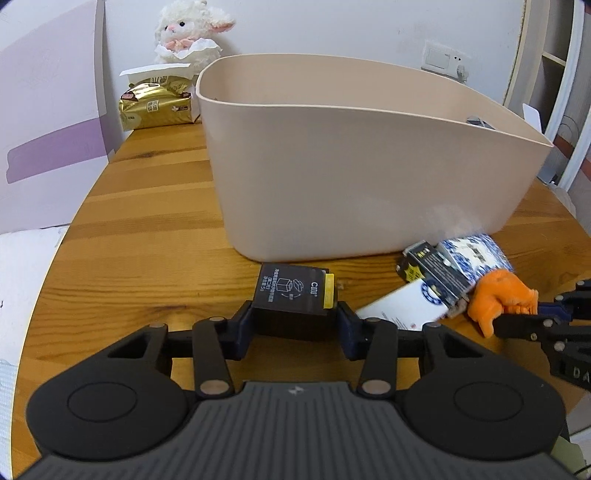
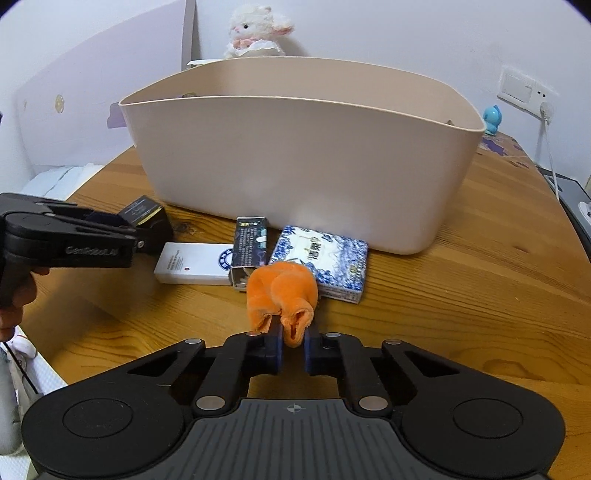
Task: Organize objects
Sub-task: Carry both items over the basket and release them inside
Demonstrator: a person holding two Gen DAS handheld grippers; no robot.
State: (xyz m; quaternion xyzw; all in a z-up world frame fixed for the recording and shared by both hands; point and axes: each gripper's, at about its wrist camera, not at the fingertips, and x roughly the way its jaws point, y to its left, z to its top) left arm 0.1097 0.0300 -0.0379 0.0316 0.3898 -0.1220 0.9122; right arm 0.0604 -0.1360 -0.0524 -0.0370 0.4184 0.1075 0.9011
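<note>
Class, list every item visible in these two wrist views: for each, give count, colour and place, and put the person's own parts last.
bin: 1, beige, middle of table.
table: 1, wooden, under everything.
black box: 1, black with yellow edge, in front of bin, between left gripper's fingers.
orange cloth: 1, orange, in front of bin, pinched by right gripper.
white box: 1, white, flat on table before bin.
dark carton: 1, black, lying partly on white box.
patterned box: 1, blue and white, against bin's front.
tissue pack: 1, gold, far left of table.
plush lamb: 1, white, behind tissue pack.
blue figure: 1, right of bin.
left gripper: 1, black.
right gripper: 1, black.
hand: 1, holding left gripper.
</note>
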